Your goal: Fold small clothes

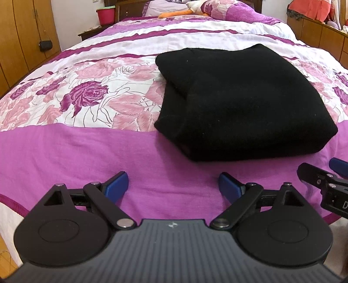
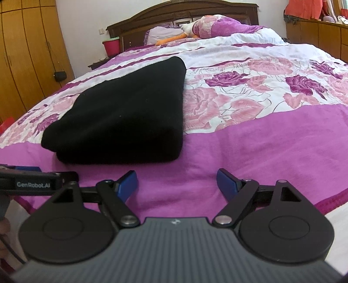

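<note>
Only our left wrist view shows the black garment's (image 1: 245, 104) layered folded edge. Both grippers, left (image 1: 173, 185) and right (image 2: 176, 182), gape empty above the floral bedspread (image 2: 250, 91), headboard (image 2: 174, 15) beyond.

In the right wrist view, white lettering reading "GenRobot.AI" stands on the side of the left gripper (image 2: 24, 172) at the near left edge. In the left wrist view, the right gripper's (image 1: 322, 168) body shows what may be a "D", cut off by the frame edge.

light: bright, even | shadows: soft | edges: fisheye-bent | focus: mostly sharp
</note>
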The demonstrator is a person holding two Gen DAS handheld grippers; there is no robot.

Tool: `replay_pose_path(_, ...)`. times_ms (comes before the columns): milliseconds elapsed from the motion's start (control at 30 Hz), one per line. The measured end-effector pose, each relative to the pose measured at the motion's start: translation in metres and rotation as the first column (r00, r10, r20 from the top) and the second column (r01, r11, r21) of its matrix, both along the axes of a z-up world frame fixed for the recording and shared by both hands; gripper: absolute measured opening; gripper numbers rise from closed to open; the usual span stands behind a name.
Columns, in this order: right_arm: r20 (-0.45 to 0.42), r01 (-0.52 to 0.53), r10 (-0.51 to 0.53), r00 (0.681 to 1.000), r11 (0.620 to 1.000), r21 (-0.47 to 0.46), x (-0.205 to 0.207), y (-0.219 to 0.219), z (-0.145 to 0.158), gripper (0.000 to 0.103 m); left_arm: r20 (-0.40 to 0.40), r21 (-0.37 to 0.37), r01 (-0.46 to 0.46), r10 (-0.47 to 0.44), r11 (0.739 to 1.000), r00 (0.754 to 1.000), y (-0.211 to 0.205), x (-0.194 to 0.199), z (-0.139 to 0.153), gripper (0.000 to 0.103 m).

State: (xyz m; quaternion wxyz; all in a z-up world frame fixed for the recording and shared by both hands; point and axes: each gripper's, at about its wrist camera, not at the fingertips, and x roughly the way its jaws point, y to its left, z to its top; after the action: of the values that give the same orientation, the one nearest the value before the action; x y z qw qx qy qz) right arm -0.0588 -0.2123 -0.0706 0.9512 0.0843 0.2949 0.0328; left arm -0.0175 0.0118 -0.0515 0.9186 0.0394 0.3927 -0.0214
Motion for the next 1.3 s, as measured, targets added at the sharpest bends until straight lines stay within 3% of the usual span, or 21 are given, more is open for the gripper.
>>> replay_pose_path(1300, 0.001, 0.0, 0.0, 1.0, 1.0, -0.01, 0.0008, 0.0035, -0.003, 0.084, 0.001, 0.017, -0.004, 0.004, 1.0, 1.0, -0.0026, 0.0005, -0.0024, 0.094)
